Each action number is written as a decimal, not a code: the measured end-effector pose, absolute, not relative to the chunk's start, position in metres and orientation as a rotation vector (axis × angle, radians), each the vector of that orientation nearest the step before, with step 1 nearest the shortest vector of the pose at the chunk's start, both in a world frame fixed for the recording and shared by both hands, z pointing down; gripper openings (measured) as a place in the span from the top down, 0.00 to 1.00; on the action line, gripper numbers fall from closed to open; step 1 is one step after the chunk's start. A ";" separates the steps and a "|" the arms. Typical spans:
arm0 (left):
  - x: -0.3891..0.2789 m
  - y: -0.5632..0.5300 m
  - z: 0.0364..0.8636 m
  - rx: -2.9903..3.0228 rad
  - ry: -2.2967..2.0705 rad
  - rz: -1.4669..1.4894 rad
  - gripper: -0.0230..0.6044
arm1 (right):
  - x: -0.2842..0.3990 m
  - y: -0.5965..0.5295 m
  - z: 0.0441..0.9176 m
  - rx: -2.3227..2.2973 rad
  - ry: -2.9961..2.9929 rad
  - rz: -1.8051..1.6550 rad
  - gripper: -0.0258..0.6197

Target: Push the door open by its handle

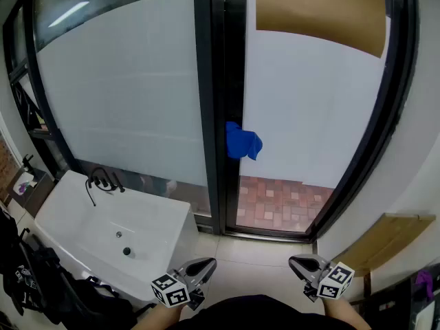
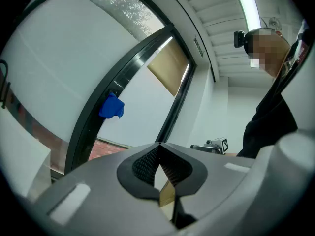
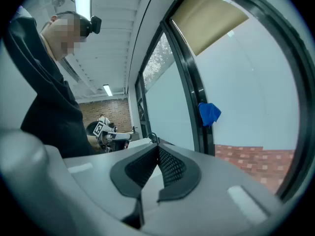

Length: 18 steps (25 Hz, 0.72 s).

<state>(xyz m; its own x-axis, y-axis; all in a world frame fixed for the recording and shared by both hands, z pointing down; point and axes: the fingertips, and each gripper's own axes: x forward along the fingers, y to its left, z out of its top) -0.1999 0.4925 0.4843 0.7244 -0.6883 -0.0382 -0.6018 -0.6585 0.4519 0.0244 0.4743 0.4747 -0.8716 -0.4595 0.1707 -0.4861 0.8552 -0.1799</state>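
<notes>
Tongs: left gripper (image 1: 203, 267) and right gripper (image 1: 300, 265) pinched closed, empty, low at frame bottom; blue-wrapped handle (image 1: 242, 141) mid-frame, well apart; closed tips likely suit pushing.

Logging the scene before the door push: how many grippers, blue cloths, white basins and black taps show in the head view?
Grey handheld grippers with marker cubes: 2, left gripper and right gripper
Crumpled blue cloth: 1
White rectangular basin: 1
Black curved tap: 1
Total: 5
</notes>
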 end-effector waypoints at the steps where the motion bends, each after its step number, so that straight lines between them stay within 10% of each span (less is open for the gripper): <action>1: -0.205 0.491 0.487 2.516 -0.991 -0.295 0.96 | 0.019 0.472 0.475 0.739 -2.909 0.329 0.96; 18: -0.289 0.386 0.470 2.602 -0.855 -0.317 0.96 | -0.057 0.406 0.454 0.930 -2.899 0.315 0.96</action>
